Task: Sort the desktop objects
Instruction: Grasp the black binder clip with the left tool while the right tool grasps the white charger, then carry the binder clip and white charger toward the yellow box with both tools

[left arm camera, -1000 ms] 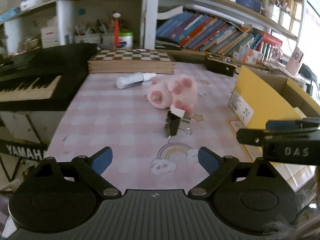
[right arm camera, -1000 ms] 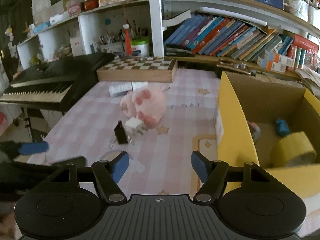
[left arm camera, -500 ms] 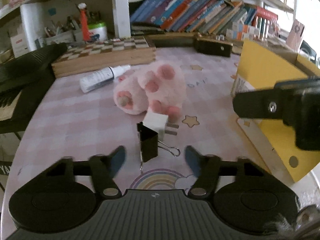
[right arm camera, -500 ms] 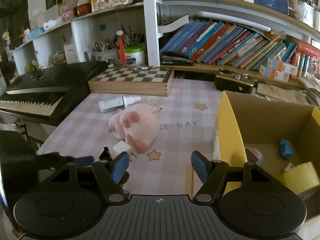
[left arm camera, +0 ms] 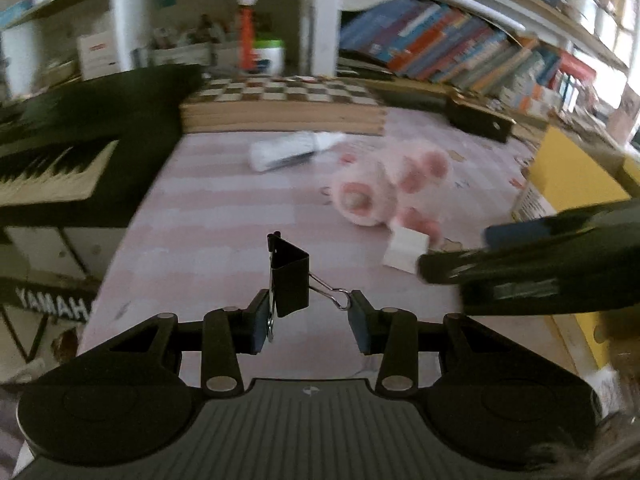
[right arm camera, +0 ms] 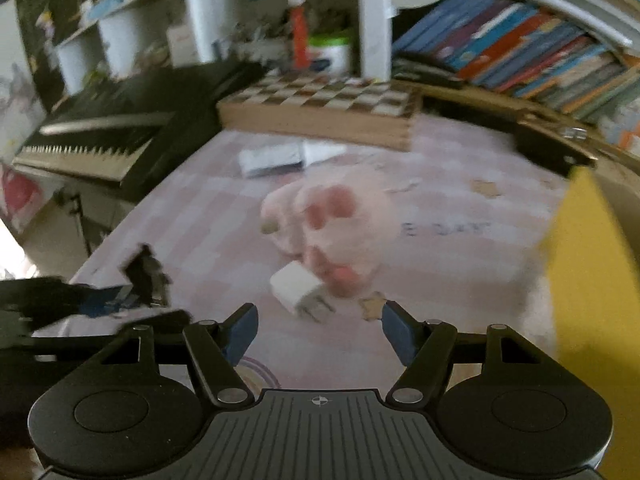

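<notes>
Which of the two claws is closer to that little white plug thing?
Right. The right claw hangs open just short of the white charger; the left claw is off to the charger's left, gripping the black binder clip.

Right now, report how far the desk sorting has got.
Done: nothing these views can confirm; the yellow box interior is out of sight. In hand: the left gripper is shut on the binder clip by its wire handles. Left: the charger, plush and bottle lie on the table; the right gripper is open.

Binder clip (left arm camera: 290, 280) matt black metal; plush toy (right arm camera: 336, 220) fuzzy cloth; chessboard (right arm camera: 320, 110) wood.
</notes>
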A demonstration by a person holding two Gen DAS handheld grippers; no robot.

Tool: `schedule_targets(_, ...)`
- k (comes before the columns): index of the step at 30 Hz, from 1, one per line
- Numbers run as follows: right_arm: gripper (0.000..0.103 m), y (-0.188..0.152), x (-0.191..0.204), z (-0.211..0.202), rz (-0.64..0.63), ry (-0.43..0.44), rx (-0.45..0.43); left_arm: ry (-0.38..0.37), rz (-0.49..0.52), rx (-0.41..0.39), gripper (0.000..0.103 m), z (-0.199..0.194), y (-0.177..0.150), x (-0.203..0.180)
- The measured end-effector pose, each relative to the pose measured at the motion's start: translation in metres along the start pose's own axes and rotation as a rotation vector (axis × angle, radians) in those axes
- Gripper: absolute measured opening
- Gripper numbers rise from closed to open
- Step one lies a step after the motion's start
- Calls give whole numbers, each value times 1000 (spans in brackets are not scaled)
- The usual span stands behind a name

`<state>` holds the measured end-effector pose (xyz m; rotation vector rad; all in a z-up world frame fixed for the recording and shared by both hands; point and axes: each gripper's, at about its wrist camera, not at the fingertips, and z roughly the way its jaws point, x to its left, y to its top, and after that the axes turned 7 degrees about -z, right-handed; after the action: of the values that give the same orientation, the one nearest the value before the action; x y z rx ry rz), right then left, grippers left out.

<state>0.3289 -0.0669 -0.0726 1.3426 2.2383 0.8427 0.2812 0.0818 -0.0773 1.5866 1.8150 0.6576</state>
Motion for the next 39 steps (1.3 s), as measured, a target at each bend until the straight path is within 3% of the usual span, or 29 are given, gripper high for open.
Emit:
schedule_targets(7, 67, 7, 11, 40, -23, -3, 31, 20, -45, -17, 38, -17, 6, 14)
schedule_targets(9, 58, 7, 11, 44, -21, -5, 32, 20, -52, -20, 38, -19, 8, 15)
schedule_targets(11, 37, 7, 12, 44, -38, -8, 16, 15, -54, -22, 38, -21, 9, 15)
schedule_targets(19, 37, 7, 5, 25, -47, 13, -8, -44, -54, -58, 38, -32, 21, 10)
schedule_targets(32, 37, 5, -9, -75, 20, 9, -132, -189, -37, -134, 38, -88, 31, 0)
schedule_targets(39, 37, -19, 0, -111, 86, -25, -141, -252, -16, -138, 38, -117, 14, -4)
